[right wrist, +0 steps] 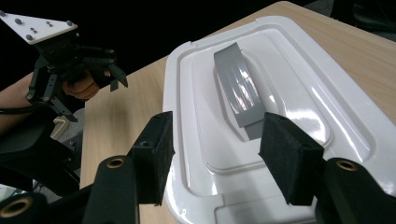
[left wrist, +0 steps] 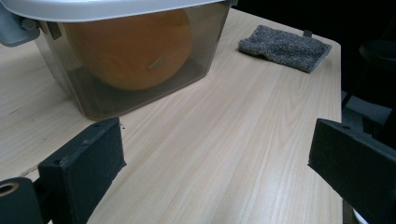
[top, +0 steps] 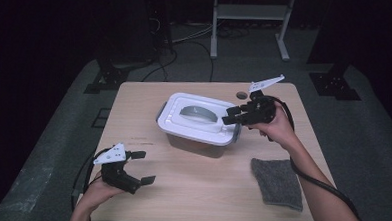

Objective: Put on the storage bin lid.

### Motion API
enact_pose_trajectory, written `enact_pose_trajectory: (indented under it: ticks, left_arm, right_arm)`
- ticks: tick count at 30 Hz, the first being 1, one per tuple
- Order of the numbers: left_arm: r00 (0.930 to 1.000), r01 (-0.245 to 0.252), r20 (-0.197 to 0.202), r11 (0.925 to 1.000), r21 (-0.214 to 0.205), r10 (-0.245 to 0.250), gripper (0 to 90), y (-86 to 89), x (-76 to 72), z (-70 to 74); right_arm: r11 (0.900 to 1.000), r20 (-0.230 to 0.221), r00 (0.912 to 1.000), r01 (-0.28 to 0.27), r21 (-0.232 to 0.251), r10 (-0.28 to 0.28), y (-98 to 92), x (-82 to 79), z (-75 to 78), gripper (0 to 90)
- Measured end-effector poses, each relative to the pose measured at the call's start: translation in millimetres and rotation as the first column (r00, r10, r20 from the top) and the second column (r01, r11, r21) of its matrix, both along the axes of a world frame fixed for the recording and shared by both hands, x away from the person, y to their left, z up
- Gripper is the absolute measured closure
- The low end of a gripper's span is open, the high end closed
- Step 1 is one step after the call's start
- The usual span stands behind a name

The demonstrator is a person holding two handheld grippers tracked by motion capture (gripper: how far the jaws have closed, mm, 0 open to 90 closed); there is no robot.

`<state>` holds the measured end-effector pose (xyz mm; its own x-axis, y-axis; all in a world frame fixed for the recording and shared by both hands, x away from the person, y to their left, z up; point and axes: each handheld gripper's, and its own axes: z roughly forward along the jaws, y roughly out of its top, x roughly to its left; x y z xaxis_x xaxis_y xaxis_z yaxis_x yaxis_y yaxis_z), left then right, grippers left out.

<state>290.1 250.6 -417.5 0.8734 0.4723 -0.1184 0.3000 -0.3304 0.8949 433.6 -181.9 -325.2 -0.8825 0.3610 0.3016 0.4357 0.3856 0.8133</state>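
Note:
A clear grey plastic box (top: pixel 195 144) stands mid-table under a white lid (top: pixel 183 125) with a grey arched handle (top: pixel 199 112). Through the box wall (left wrist: pixel 93 100) I see a round orange fruit (left wrist: pixel 135 46). My right gripper (top: pixel 227 116) hovers at the lid's right end, open, its jaws pointing left toward the handle (right wrist: pixel 238 88). Nothing is between its pads (right wrist: pixel 152 154), and the lid (right wrist: pixel 299 84) lies below them. My left gripper (top: pixel 145 167) rests near the table's front left corner, open and empty. In the left gripper view its jaws (left wrist: pixel 215 163) point at the box.
A folded grey cloth (top: pixel 277 181) lies at the front right of the table (top: pixel 180 200), also seen past the box as the cloth (left wrist: pixel 285 46). A small round hole (top: pixel 241 95) sits near the table's back edge. A metal frame (top: pixel 251 13) and cables stand on the floor behind.

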Motion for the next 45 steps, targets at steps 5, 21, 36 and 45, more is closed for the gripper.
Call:
enact_pose_trajectory:
  ticks: [5,21,36,45]
  left_arm:
    - [1.0000,-0.001,0.000,1.0000,-0.003,0.001,2.7,1.1,-0.1,0.2]
    - [0.9999,-0.010,-0.004,0.9999,0.007,0.010,2.7,3.6,0.3,-1.5]
    - [0.9998,-0.016,-0.008,0.9999,0.006,0.016,2.7,3.1,0.3,-2.7]
    - [0.9998,-0.017,-0.011,0.9998,0.007,0.017,2.7,3.7,0.3,-2.9]
  right_arm:
    - [1.0000,-0.004,1.0000,0.006,0.003,-0.006,-5.7,-4.6,-1.4,43.1]
    - [0.9987,-0.015,0.9989,0.046,0.024,-0.045,-37.5,-19.6,-12.8,41.9]
    - [0.9927,-0.048,0.9933,0.108,0.053,-0.105,-72.7,-37.6,-33.1,41.6]
    - [0.9886,-0.073,0.9884,0.138,0.061,-0.133,-86.5,-44.7,-48.6,41.6]
